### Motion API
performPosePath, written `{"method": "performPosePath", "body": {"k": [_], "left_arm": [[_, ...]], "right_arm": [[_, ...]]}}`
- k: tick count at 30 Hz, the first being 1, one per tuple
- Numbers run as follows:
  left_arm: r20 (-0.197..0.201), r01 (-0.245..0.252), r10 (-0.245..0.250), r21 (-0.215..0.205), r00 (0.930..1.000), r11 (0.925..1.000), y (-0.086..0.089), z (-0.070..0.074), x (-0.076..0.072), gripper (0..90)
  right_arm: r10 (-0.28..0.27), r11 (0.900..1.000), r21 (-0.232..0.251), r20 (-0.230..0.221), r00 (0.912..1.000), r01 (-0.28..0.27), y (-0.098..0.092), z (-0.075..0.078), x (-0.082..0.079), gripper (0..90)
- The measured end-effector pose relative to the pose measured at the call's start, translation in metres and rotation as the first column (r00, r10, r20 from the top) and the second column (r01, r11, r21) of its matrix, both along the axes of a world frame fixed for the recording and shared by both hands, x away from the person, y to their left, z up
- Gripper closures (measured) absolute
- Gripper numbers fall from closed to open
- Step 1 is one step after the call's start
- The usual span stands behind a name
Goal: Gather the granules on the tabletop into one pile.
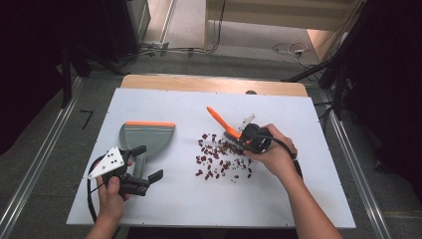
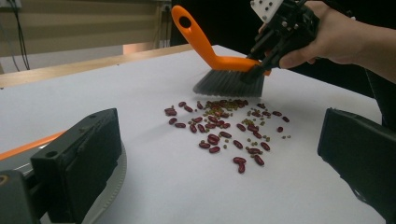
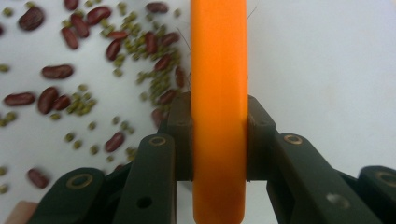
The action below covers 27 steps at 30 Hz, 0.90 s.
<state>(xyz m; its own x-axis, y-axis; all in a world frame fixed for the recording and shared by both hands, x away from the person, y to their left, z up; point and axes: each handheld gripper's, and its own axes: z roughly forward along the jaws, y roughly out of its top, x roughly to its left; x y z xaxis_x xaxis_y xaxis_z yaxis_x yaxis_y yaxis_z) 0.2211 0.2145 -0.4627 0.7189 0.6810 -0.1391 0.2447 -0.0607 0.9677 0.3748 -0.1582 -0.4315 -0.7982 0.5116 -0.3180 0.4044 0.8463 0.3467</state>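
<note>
High view: right gripper [image 1: 242, 138] clamped on brush [image 1: 222, 122] at beans' [image 1: 220, 158] right edge, left gripper [image 1: 148, 163] wide beside dustpan [image 1: 146, 137], bare board [image 1: 164, 196] lower centre.

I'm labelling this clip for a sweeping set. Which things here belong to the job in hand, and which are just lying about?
Part of the job:
- brush, clamped in the right gripper
- beans scattered on the white table
- dustpan, by the open left gripper

Just lying about:
- cables on the floor beyond the table
</note>
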Motion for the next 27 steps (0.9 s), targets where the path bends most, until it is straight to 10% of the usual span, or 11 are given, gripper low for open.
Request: {"method": "performPosePath", "body": {"k": [11,27], "left_arm": [[0.002,0.001,-0.001,-0.002,1.0,1.0,0.002,0.0,0.0,0.2],[-0.002,0.006,-0.006,0.002,1.0,1.0,0.0,0.0,0.0,0.2]], "right_arm": [[0.114,0.988,-0.112,0.05,0.9922,-0.108,0.028,-0.008,0.019,68.3],[0.197,0.978,-0.072,0.014,0.9803,-0.195,0.021,-0.004,-0.004,68.3]]}}
